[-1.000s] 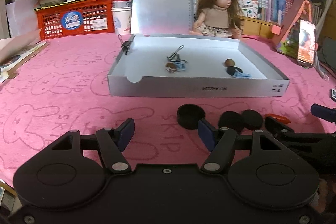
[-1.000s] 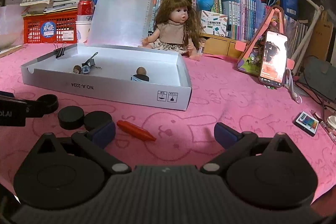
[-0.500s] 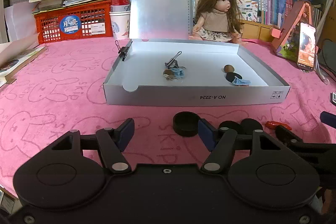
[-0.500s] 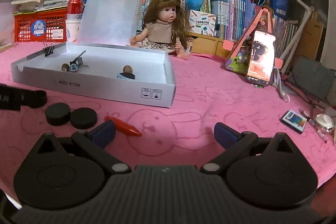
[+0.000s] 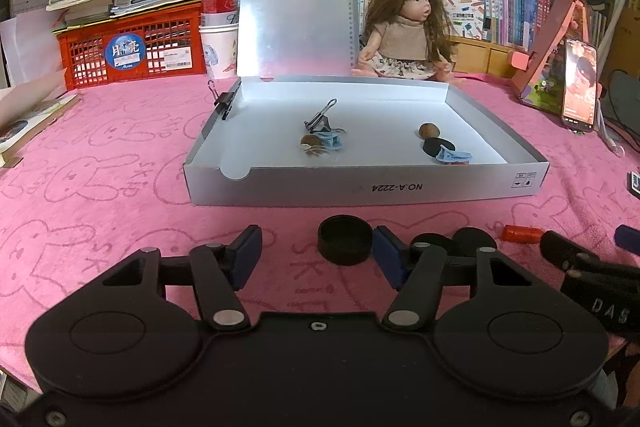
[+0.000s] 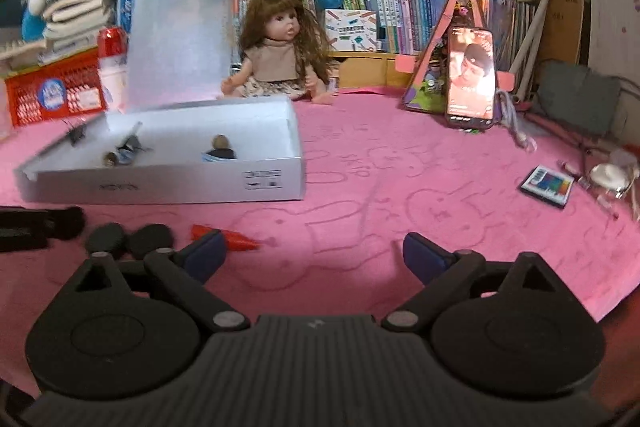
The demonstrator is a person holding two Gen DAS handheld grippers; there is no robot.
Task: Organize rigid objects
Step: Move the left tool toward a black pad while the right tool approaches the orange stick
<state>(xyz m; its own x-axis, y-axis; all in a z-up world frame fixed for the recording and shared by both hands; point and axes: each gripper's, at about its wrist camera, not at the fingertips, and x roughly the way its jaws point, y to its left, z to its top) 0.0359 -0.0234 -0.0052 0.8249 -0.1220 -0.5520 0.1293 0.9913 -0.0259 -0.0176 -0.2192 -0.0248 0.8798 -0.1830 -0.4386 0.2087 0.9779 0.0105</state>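
left wrist: left gripper (image 5: 316,253) released, low over desk (image 5: 120,195); black cap (image 5: 345,244) just inside its right finger, short of white box (image 5: 360,187) | right wrist: right gripper (image 6: 314,255) released, empty; orange piece (image 6: 236,237) by its left finger | step: approach cap | next: centre, clench, carry to box

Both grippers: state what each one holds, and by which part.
Nothing is held. The left gripper is open beside the black cap; the right gripper is open over bare pink cloth.

We see a pink cloth (image 5: 120,163) with bunny outlines, a white box (image 5: 360,187), black caps (image 5: 345,244), and what seems an orange-red crayon (image 6: 236,237).
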